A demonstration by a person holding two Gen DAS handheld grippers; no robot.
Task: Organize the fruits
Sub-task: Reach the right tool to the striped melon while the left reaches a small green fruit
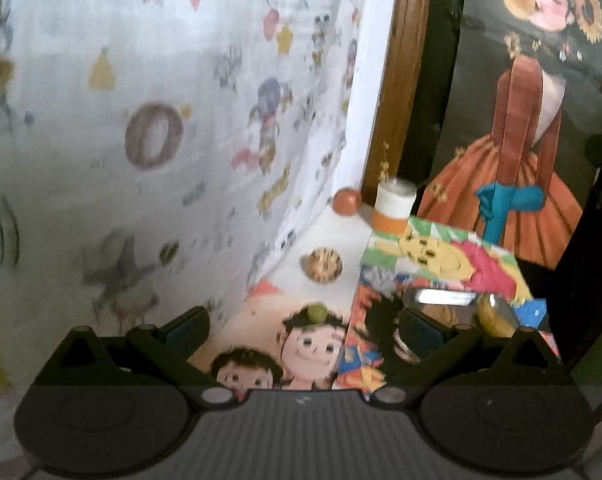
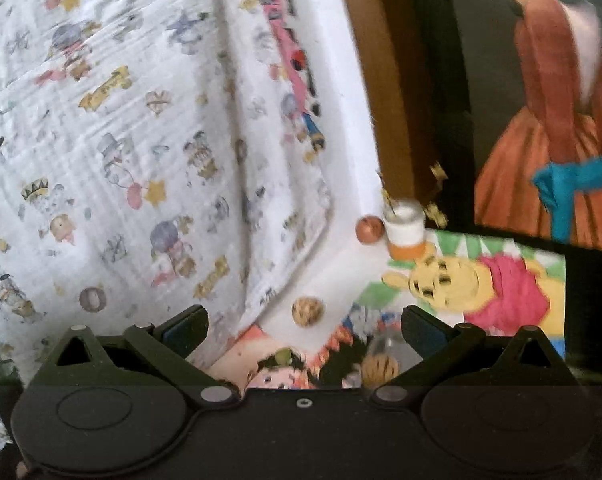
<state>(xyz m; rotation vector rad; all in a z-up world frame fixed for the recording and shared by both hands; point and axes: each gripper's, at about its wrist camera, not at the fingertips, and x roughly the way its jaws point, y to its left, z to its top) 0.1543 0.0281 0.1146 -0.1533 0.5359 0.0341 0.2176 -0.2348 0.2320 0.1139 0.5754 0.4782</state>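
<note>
Both the left gripper (image 1: 303, 330) and right gripper (image 2: 303, 326) are spread wide, empty. Near the white-and-orange cup (image 1: 394, 204), a small red fruit (image 1: 346, 201) looks light, smooth, apt to roll; grip across its middle.

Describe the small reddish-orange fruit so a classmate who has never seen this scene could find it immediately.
Find the brown wooden frame at the back. At its foot stands a white cup with an orange base; the reddish-orange fruit sits just left of it. Unlike the nearer speckled brown ball, it is smooth and plain.

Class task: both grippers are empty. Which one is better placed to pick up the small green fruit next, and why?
Probably the left. The left gripper is open with the green fruit almost centred between its fingers. In the right gripper view, it sits lower and off-centre.
</note>
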